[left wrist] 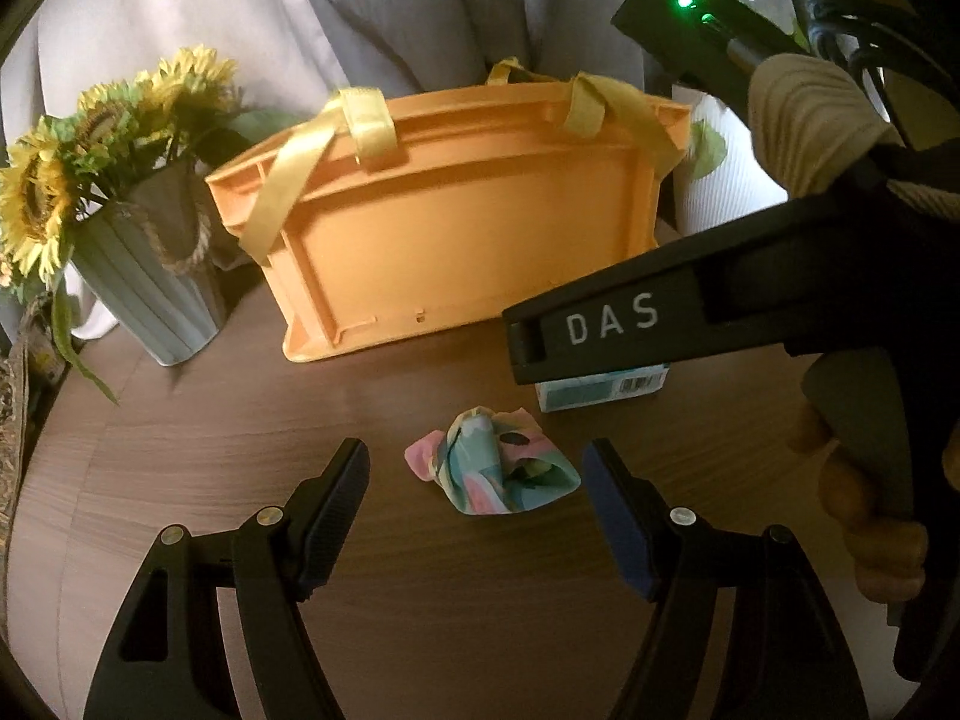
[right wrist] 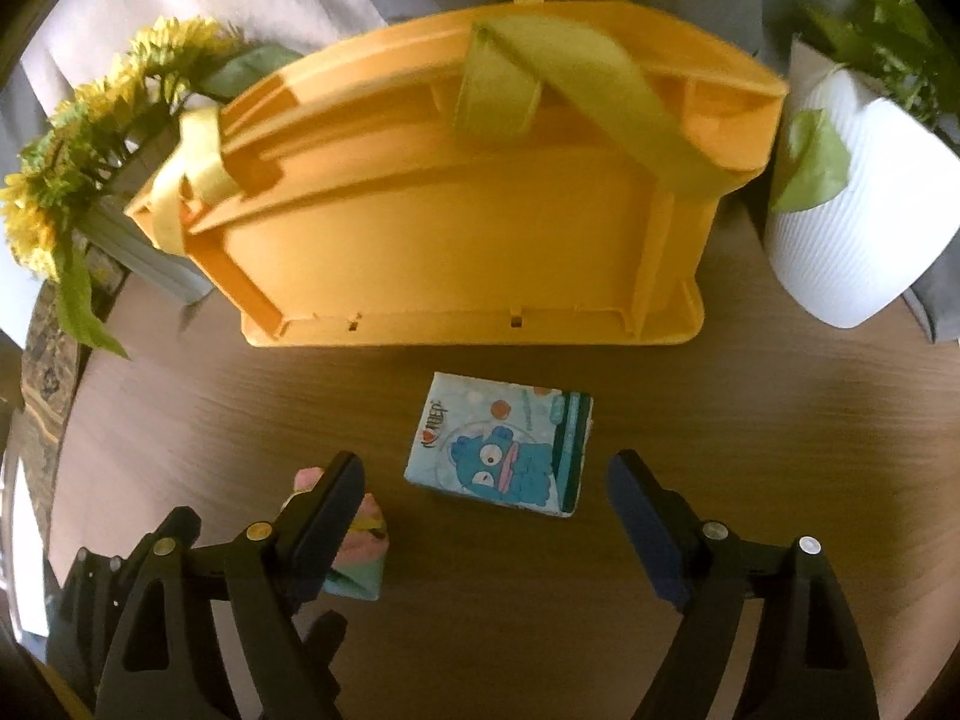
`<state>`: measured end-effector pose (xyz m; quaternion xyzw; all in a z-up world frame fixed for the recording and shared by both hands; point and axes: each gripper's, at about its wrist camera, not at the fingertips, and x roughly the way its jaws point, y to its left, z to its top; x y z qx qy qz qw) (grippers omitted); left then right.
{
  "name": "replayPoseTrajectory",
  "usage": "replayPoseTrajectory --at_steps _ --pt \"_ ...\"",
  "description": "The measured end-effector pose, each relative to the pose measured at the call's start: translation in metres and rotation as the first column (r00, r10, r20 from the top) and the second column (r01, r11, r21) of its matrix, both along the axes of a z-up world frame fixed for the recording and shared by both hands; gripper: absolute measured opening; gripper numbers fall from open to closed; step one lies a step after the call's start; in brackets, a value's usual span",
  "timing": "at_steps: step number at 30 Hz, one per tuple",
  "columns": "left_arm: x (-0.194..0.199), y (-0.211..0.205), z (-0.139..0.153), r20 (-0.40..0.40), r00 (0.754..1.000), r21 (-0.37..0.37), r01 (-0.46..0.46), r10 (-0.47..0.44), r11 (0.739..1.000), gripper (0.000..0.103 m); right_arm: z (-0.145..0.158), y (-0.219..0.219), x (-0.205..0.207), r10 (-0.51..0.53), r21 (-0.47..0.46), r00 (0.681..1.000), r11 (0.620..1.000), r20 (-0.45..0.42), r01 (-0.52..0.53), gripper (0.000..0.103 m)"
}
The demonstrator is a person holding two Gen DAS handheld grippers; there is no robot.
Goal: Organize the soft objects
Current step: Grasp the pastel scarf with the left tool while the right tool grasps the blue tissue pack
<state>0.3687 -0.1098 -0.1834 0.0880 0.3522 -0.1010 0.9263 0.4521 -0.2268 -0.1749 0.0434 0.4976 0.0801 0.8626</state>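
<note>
A crumpled pastel cloth (left wrist: 495, 468) lies on the brown wooden table (left wrist: 240, 420), right in front of my left gripper (left wrist: 477, 471), whose jaws stand open around empty air short of it. A tissue pack (right wrist: 501, 444) with a blue cartoon figure lies flat between the open jaws of my right gripper (right wrist: 486, 480), which hovers above it without touching. Part of the same cloth (right wrist: 360, 546) peeks out behind the right gripper's left finger. An orange plastic crate (right wrist: 468, 192) with yellow ribbon handles stands behind both. The right gripper's body (left wrist: 660, 312) crosses the left wrist view.
A grey-green vase of sunflowers (left wrist: 138, 276) stands left of the crate (left wrist: 444, 222). A white ribbed pot (right wrist: 858, 210) with a green plant stands to its right. Grey fabric (left wrist: 372, 6) hangs behind. A hand (left wrist: 864, 516) grips the right tool's handle.
</note>
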Motion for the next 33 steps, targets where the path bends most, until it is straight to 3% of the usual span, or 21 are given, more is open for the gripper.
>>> replayPoseTrajectory --at_steps 12,22,26,33 --pt "0.019 -0.008 -0.017 -0.041 0.999 0.01 0.034 -0.034 0.999 0.072 -0.021 0.007 0.02 0.008 -0.032 0.998 0.999 -0.06 -0.01 0.084" --pt "0.03 0.003 -0.028 -0.092 0.996 -0.012 0.016 -0.017 1.0 0.055 -0.03 0.003 0.023 0.0 -0.055 0.996 0.998 -0.09 -0.005 0.084" --pt "0.032 0.011 -0.028 -0.097 0.995 -0.036 0.002 -0.006 0.999 0.052 -0.03 0.003 0.022 0.001 -0.05 0.997 0.999 -0.082 -0.005 0.077" --pt "0.033 0.02 -0.027 -0.106 0.994 -0.06 -0.031 0.025 0.998 0.049 -0.032 -0.004 0.011 -0.021 -0.05 0.998 0.999 -0.066 0.018 0.076"
